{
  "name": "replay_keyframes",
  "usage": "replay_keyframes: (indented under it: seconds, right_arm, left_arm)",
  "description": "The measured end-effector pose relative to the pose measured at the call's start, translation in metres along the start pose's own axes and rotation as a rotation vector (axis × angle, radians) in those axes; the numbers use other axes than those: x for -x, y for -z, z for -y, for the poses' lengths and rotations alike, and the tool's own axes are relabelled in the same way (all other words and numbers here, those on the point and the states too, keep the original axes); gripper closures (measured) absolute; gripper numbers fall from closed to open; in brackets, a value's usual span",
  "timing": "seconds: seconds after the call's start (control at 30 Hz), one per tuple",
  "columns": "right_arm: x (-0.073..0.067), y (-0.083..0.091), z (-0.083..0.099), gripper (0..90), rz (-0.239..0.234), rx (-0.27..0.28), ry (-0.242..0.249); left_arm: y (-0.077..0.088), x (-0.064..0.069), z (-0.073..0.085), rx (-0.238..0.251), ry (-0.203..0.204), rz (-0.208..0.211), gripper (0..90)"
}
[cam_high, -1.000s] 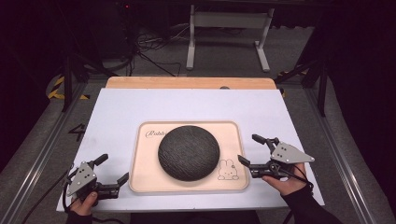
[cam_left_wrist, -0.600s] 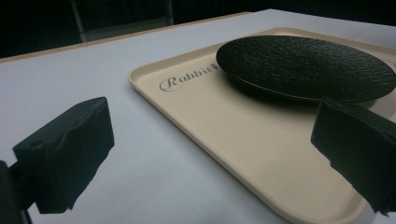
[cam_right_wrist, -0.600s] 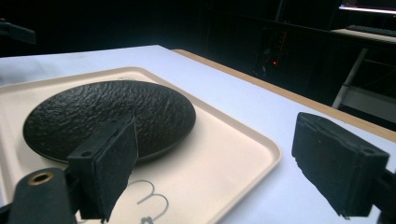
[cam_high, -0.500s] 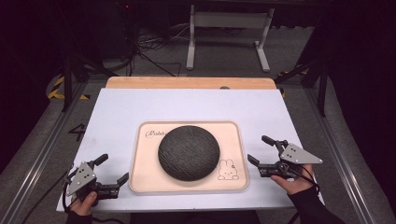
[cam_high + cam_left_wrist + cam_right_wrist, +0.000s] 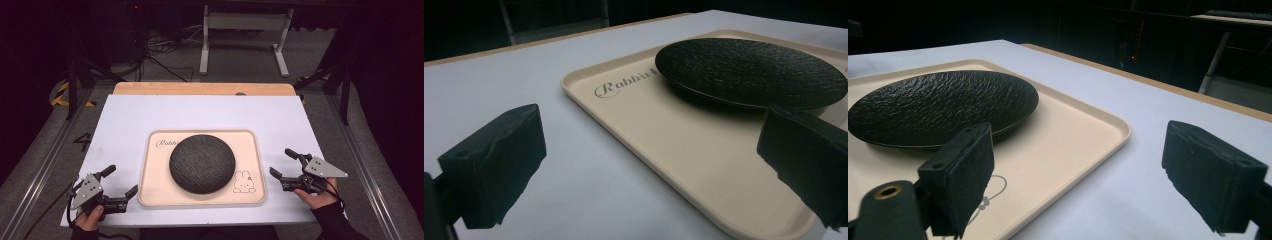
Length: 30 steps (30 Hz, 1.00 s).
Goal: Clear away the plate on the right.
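Black textured plate (image 5: 202, 162) sits at the middle of a beige tray (image 5: 150, 187), which lies toward the near edge of the white desk (image 5: 125, 120), the word "Rabbit" printed at the tray's far left corner and a rabbit drawing (image 5: 243, 182) near its near right corner. Left gripper (image 5: 121, 181) rests by the tray's near left corner, jaws wide and empty, one over the tray's edge. Right gripper (image 5: 283, 163) sits just off the tray's right edge, jaws wide and holding nothing
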State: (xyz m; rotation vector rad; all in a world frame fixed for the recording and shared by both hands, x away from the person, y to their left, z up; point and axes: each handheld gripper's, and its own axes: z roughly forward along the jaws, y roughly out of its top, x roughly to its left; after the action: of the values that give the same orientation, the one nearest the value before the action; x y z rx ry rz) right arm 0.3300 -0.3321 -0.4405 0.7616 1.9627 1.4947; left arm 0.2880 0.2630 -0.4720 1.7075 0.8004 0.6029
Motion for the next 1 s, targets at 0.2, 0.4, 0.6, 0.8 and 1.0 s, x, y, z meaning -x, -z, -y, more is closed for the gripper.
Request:
replay_keyframes:
  seconds: [0.2,0.4,0.6,0.8,1.0]
  right_arm:
    - [0.000,0.001,0.006,14.2,-0.005,0.000,-0.017]
    - [0.001,0.003,0.011,13.7,-0.014,0.002,-0.041]
    - [0.001,0.004,0.016,13.5,-0.022,0.005,-0.067]
    - [0.002,0.005,0.017,13.0,-0.020,0.013,-0.085]
    - [0.004,0.004,0.017,6.7,-0.015,0.002,-0.115]
  left_arm:
    - [0.000,0.000,0.000,0.000,0.000,0.000,0.1]
    - [0.000,0.000,0.000,0.002,-0.002,0.001,0.1]
    - [0.000,0.000,0.000,0.002,-0.003,0.002,0.1]
    - [0.000,0.000,0.000,0.002,-0.003,0.002,0.1]
    - [0.000,0.000,0.000,0.002,-0.003,0.001,0.1]
